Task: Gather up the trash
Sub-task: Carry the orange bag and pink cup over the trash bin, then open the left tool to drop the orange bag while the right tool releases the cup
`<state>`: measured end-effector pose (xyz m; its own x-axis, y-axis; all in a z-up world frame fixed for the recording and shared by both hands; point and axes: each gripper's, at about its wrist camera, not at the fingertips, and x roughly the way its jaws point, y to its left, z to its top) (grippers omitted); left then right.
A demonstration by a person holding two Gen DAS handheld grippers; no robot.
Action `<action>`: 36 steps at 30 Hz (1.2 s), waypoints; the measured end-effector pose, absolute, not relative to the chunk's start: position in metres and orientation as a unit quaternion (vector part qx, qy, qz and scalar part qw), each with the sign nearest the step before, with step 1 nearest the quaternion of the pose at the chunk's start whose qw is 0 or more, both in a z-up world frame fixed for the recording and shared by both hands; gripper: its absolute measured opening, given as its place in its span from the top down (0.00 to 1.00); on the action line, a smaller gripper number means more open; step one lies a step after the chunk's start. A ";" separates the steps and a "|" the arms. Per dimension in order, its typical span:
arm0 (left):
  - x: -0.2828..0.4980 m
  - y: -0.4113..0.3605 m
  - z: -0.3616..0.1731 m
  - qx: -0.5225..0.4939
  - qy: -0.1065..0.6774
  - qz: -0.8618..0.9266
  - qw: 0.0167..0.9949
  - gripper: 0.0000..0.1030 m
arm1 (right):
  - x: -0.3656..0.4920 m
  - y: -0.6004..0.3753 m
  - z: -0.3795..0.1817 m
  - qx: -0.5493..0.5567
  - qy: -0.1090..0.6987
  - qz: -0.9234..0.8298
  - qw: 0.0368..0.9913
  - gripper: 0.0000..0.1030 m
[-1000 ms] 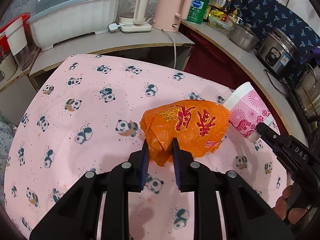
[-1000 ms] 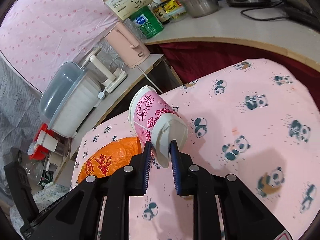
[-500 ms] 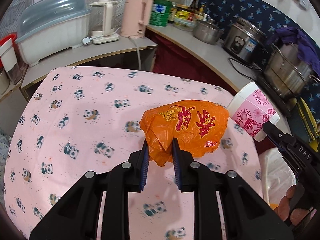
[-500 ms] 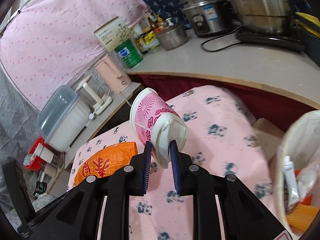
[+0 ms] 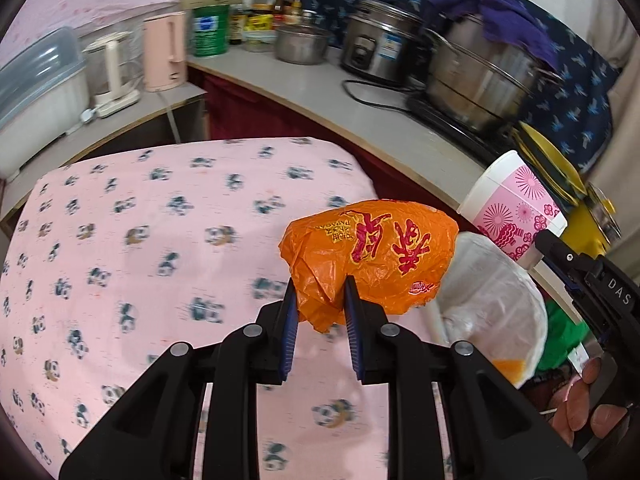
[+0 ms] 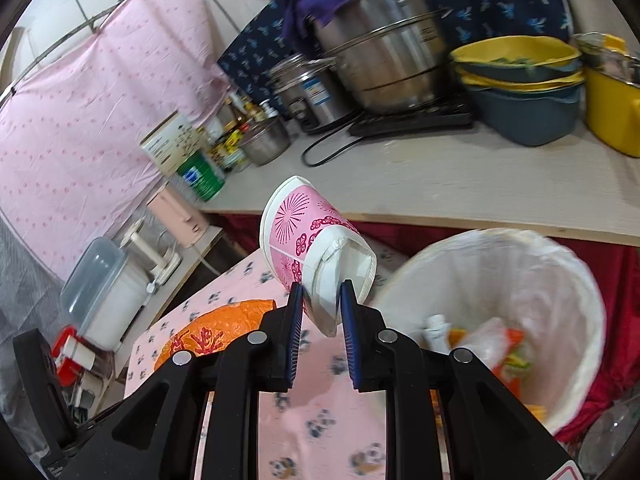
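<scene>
Your left gripper (image 5: 320,312) was clamped on the crumpled orange plastic bag (image 5: 372,256), held above the pink panda-print tablecloth (image 5: 160,240). Your right gripper (image 6: 320,308) pinched the squashed base of the pink flower-print paper cup (image 6: 308,236). The white-lined trash bin (image 6: 500,264) stood just right. Transport step; next, you needed each item above the bin before release.

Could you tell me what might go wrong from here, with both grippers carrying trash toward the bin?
1. The left gripper pinches only a loose fold of the orange bag, so the thin plastic could slip free or tear before it is over the trash bin.
2. The right gripper clamps the crushed bottom of the paper cup, which sticks out tilted; it could twist loose.
3. The two loads hang close together, so they may bump at the bin's rim.
</scene>
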<state>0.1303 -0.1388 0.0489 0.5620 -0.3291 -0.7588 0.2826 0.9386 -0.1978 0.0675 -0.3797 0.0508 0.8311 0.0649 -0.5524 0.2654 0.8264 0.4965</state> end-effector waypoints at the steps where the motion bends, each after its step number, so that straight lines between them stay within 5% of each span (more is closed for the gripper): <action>1: 0.127 -0.147 0.048 -0.022 0.435 -0.180 0.882 0.79 | 0.061 -0.387 0.051 0.289 0.283 -0.063 0.912 0.82; 14: 0.098 -0.259 0.025 0.038 0.458 -0.246 0.853 0.79 | -0.017 -0.466 0.037 0.301 0.268 -0.137 0.905 0.82; 18: 0.093 -0.276 0.021 0.049 0.456 -0.252 0.852 0.70 | -0.024 -0.472 0.032 0.303 0.268 -0.144 0.903 0.82; 24: 0.090 -0.285 0.020 0.058 0.451 -0.246 0.856 0.54 | -0.028 -0.474 0.028 0.305 0.270 -0.143 0.902 0.82; 36: 0.094 -0.268 0.019 0.059 0.448 -0.224 0.864 0.53 | -0.009 -0.458 0.023 0.291 0.288 -0.122 0.904 0.82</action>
<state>0.0943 -0.2684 0.0192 0.4990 -0.3336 -0.7998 0.4387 0.8932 -0.0989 -0.0086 -0.4582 0.0228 0.8040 -0.0529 -0.5922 0.3887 0.8004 0.4562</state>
